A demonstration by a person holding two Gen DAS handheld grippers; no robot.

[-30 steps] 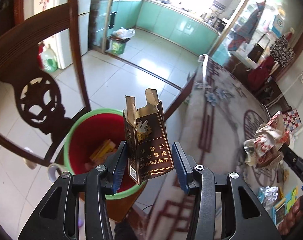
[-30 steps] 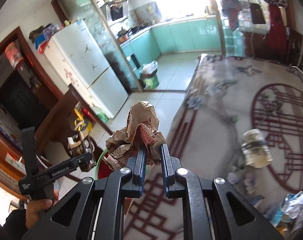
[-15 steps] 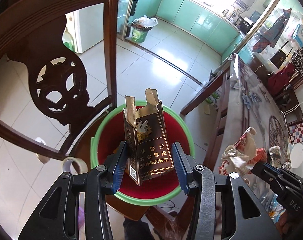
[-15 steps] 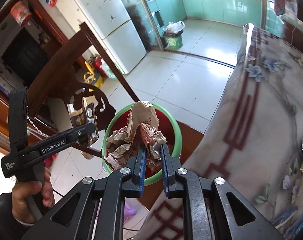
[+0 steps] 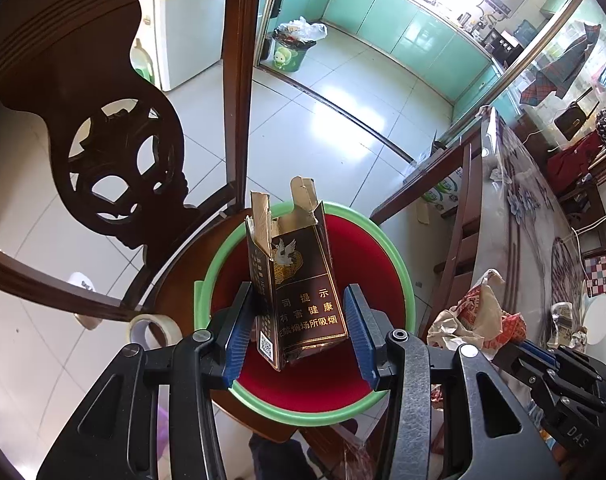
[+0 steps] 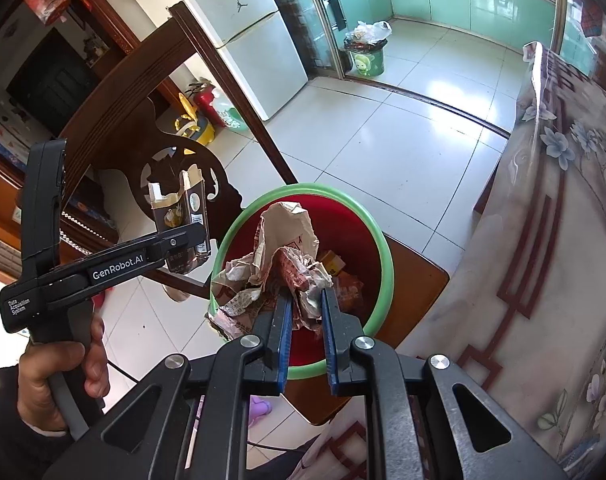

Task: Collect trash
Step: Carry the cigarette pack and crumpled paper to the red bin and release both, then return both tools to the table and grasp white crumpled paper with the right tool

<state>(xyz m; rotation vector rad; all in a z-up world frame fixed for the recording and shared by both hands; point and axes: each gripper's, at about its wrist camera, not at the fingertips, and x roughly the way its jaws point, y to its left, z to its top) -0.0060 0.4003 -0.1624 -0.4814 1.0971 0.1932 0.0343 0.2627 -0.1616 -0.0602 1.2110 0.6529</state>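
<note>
While the left gripper (image 5: pixel 299 332) clamps a torn, glossy brown cardboard cigarette pack (image 5: pixel 297 280), the right gripper (image 6: pixel 306 334) pinches crumpled paper wrappers (image 6: pixel 279 268) above the green-rimmed red plastic bin (image 6: pixel 383 256) beside a carved wooden chair (image 5: pixel 115 152).

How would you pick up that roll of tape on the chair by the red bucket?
Probably from above. The tape roll seems to lie flat on the chair seat with its hole facing up, so one finger goes into the hole and the other outside, pinching the ring's wall.
</note>
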